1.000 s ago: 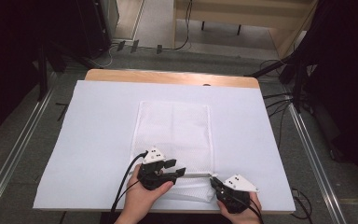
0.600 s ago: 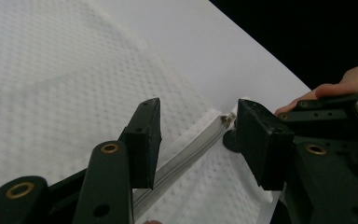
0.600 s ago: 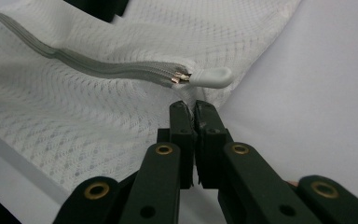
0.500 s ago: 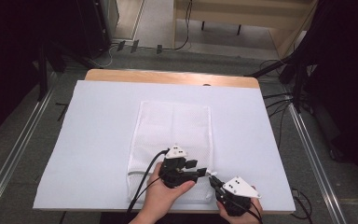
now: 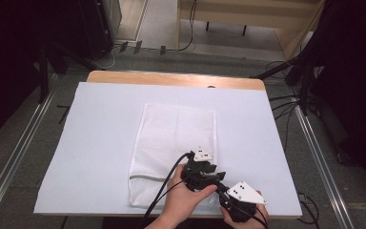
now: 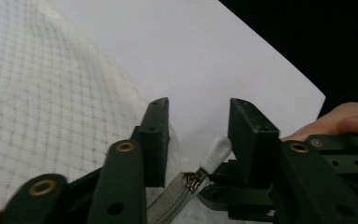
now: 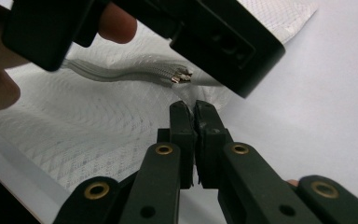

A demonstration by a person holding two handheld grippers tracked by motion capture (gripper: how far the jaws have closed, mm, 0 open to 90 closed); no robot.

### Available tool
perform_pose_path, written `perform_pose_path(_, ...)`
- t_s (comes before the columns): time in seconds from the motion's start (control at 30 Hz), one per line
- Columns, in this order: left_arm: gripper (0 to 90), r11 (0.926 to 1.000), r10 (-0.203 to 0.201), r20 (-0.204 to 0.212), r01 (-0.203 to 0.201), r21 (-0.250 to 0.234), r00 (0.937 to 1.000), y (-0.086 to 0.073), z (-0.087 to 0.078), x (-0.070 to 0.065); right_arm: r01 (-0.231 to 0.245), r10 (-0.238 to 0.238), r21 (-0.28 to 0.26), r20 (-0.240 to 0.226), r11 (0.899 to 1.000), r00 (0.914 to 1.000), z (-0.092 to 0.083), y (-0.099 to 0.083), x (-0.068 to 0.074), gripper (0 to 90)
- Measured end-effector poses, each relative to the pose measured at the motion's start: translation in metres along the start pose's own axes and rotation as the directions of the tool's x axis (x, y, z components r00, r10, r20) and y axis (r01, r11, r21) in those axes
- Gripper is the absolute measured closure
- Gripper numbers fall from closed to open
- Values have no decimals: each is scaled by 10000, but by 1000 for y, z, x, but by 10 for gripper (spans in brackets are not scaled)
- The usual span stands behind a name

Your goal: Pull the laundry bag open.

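Note:
A white mesh bag (image 5: 178,133) lies flat on the white table cover (image 5: 100,124), its grey zipper (image 5: 145,177) running along the near end. My left gripper (image 5: 214,177) is at the bag's near right corner. In the left gripper view, it (image 6: 198,119) is open, with the white zipper pull (image 6: 216,150) and metal slider (image 6: 193,180) lying between its jaws. My right gripper (image 5: 225,190) sits just to the right at the table's front edge. In the right gripper view, it (image 7: 193,109) is shut, pinching the bag's edge (image 7: 98,130) just below the slider (image 7: 182,77).
The wooden table top (image 5: 171,78) shows beyond the cover's far edge. Metal rails (image 5: 319,157) run along both sides on the floor, and cables (image 5: 286,102) lie at the right. The cover's front edge is right under both hands.
My left gripper has slid right along the bag's near edge, from mid-bag to right beside the right gripper. The right gripper has stayed in place.

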State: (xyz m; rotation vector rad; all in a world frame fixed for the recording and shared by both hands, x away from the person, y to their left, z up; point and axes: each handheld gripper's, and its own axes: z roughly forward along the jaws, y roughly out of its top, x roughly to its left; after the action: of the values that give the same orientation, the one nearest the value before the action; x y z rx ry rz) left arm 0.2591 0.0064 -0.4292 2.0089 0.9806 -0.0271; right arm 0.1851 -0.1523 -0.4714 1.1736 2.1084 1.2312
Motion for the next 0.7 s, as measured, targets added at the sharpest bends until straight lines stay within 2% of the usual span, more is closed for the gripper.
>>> perform_pose_path(0.03, 678, 10000, 23, 237, -25, 50, 9997, 0, -1, 1, -1, 1, 15, -21, 10000, 10000, 0, 0, 0, 889)
perform_pose_path(0.13, 797, 9997, 151, 525, -160, 157, 9985, 0, -6, 1, 48, -48, 65, -61, 10000, 10000, 1, 0, 0, 889)
perform_pose_path(0.23, 797, 9999, 106, 631, -111, 71, 9979, -2, -12, 3, 13, -12, 117, -68, 9999, 10000, 1, 0, 0, 889)
perform_pose_path(0.43, 810, 9994, -280, 790, 295, -173, 9965, -7, -24, 10, -56, 56, 113, -4, 9999, 10000, 1, 0, -2, 889)
perform_pose_path(0.53, 821, 9982, -576, 836, 588, -119, 9948, -10, -27, 15, -139, 139, 142, -12, 9998, 9999, 1, 0, -2, 889)
perform_pose_path(0.63, 824, 9959, -897, 1093, 903, -7, 9900, -13, -28, 21, -157, 157, 61, -10, 9999, 9999, 1, 1, -2, 889)
perform_pose_path(0.7, 823, 9956, -940, 1121, 938, 72, 9892, -16, -28, 22, -141, 141, 19, 19, 9999, 9999, 0, 1, -3, 889)
